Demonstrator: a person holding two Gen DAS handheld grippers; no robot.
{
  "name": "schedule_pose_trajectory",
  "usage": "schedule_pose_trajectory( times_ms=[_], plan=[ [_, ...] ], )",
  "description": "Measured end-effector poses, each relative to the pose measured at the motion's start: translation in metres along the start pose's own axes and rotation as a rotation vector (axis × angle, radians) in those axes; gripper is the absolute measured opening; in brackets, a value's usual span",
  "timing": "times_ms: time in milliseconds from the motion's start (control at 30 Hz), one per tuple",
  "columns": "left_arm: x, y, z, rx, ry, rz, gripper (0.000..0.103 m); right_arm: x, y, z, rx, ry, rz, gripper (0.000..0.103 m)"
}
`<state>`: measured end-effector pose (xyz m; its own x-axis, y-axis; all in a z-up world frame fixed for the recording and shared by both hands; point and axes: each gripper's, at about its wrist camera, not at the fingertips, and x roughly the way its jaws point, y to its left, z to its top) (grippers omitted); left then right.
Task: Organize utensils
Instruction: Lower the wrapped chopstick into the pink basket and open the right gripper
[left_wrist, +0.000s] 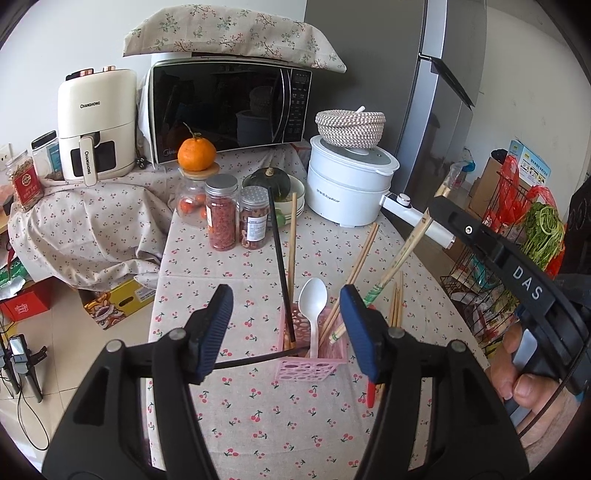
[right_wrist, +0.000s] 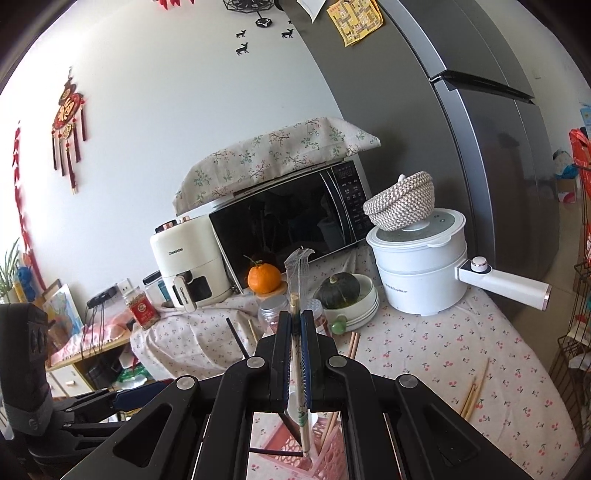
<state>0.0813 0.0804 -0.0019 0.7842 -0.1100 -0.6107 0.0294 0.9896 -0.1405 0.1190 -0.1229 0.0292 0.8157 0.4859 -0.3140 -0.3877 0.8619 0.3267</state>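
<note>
A pink perforated utensil holder (left_wrist: 314, 363) stands on the cherry-print tablecloth (left_wrist: 258, 406). It holds a white spoon (left_wrist: 313, 299), a black chopstick (left_wrist: 280, 266), a wooden chopstick (left_wrist: 292, 236) and several more chopsticks. My left gripper (left_wrist: 286, 332) hangs open just above and in front of the holder, its pads touching nothing. My right gripper (right_wrist: 295, 321) is shut on a plastic-wrapped pair of chopsticks (right_wrist: 297, 273), held upright with the lower end over the holder (right_wrist: 325, 450). In the left wrist view that gripper (left_wrist: 436, 206) comes in from the right, and the wrapped pair (left_wrist: 402, 251) slants down toward the holder.
Loose wooden chopsticks (left_wrist: 397, 302) lie right of the holder. Behind are spice jars (left_wrist: 221, 214), an orange (left_wrist: 196, 154) on a jar, a squash in bowls (left_wrist: 269, 181), a white electric pot (left_wrist: 347, 184), a microwave (left_wrist: 229, 107) and an air fryer (left_wrist: 96, 122). A wire rack (left_wrist: 498, 258) stands off the table's right edge.
</note>
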Motion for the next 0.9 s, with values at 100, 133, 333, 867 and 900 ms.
schedule_pose_trajectory(
  times_ms=[100, 133, 333, 867, 900],
  plan=[
    [0.0, 0.001, 0.0, -0.005, 0.002, 0.001, 0.061, 0.011, 0.0, -0.008, 0.005, 0.016, -0.011, 0.005],
    [0.0, 0.002, 0.0, -0.004, 0.003, 0.002, 0.061, 0.015, -0.001, -0.012, 0.013, 0.027, -0.011, 0.005],
    [0.001, 0.004, -0.003, 0.0, 0.009, 0.009, 0.061, 0.039, -0.011, -0.032, 0.107, 0.151, 0.032, 0.007],
    [-0.005, -0.009, -0.005, 0.032, 0.012, -0.023, 0.066, -0.009, -0.036, -0.002, 0.068, 0.166, -0.059, 0.054],
    [-0.005, -0.012, -0.005, 0.041, 0.012, -0.026, 0.067, -0.014, -0.041, 0.0, 0.062, 0.172, -0.072, 0.057]
  ],
)
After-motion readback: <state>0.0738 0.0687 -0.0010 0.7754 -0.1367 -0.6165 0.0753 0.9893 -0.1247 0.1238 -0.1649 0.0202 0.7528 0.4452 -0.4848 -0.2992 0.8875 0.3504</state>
